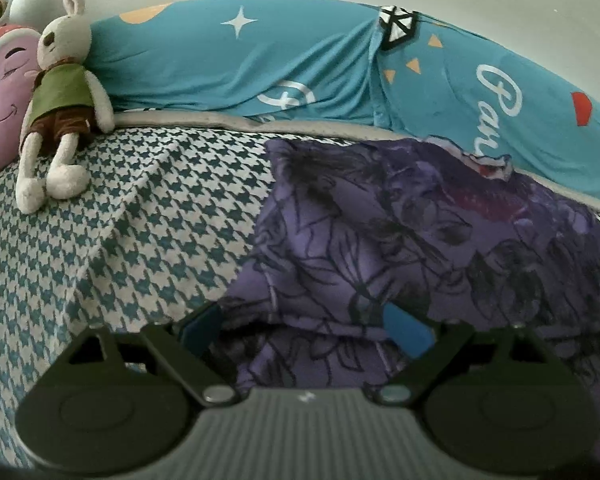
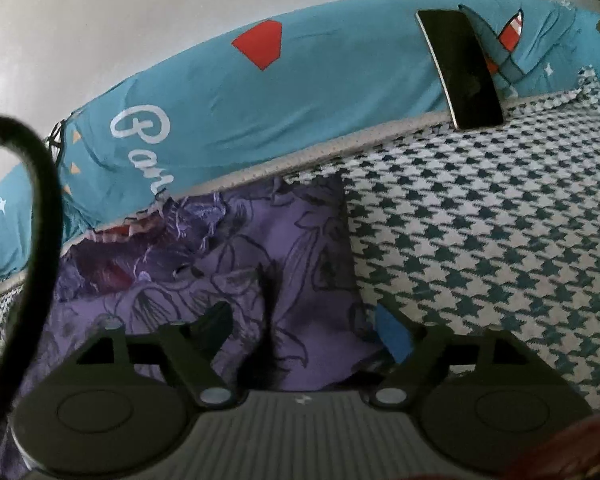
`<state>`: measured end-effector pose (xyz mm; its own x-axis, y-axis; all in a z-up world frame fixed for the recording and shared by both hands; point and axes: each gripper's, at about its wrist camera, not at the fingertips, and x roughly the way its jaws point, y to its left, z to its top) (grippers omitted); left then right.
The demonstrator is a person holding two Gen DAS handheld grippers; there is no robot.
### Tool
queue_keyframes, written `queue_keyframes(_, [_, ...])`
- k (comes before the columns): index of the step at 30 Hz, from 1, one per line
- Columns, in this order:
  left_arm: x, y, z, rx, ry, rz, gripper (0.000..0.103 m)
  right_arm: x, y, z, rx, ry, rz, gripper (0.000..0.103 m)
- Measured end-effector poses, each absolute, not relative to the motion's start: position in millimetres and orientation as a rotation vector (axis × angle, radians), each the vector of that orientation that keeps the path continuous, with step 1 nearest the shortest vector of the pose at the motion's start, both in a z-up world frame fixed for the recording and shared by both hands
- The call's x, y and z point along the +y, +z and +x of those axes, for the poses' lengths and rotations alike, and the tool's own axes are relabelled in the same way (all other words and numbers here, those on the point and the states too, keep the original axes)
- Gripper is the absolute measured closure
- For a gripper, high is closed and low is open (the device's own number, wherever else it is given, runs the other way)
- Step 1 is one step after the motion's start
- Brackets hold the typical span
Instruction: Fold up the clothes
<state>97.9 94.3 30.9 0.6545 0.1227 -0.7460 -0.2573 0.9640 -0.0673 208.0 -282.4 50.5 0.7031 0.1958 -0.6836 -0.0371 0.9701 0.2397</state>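
Lying crumpled: purple floral garment [image 1: 400,240] | houndstooth-weave bedsheet [image 1: 120,220] beneath

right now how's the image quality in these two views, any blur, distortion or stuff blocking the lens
Left wrist view: dim, soft light, strong fisheye bending of the blue bolster, dark corners; the purple garment is murky. Right wrist view: same curvature, a blurred black cable blocks the left side, and a red blur fills the bottom right corner.
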Motion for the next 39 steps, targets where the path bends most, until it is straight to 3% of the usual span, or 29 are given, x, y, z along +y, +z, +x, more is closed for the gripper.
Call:
queue_keyframes(17, [89,27,100,0.848,0.206,-0.170,0.011,-275,27,216,0.787,0.136,0.112,0.013])
queue_keyframes(20, [87,26,101,0.852,0.202,-0.164,0.011,-268,25,214,0.765,0.139,0.074,0.021])
queue_keyframes(25, [84,25,101,0.856,0.198,-0.154,0.011,-259,29,209,0.740,0.186,0.057,0.060])
queue_keyframes(28, [82,24,101,0.856,0.193,-0.148,0.011,-252,31,207,0.730,0.214,0.045,0.075])
queue_keyframes(34, [80,23,101,0.862,0.188,-0.140,0.011,-248,34,206,0.721,0.196,0.036,0.079])
queue_keyframes(39, [80,23,101,0.863,0.186,-0.142,0.011,-253,33,210,0.749,0.184,0.075,0.074])
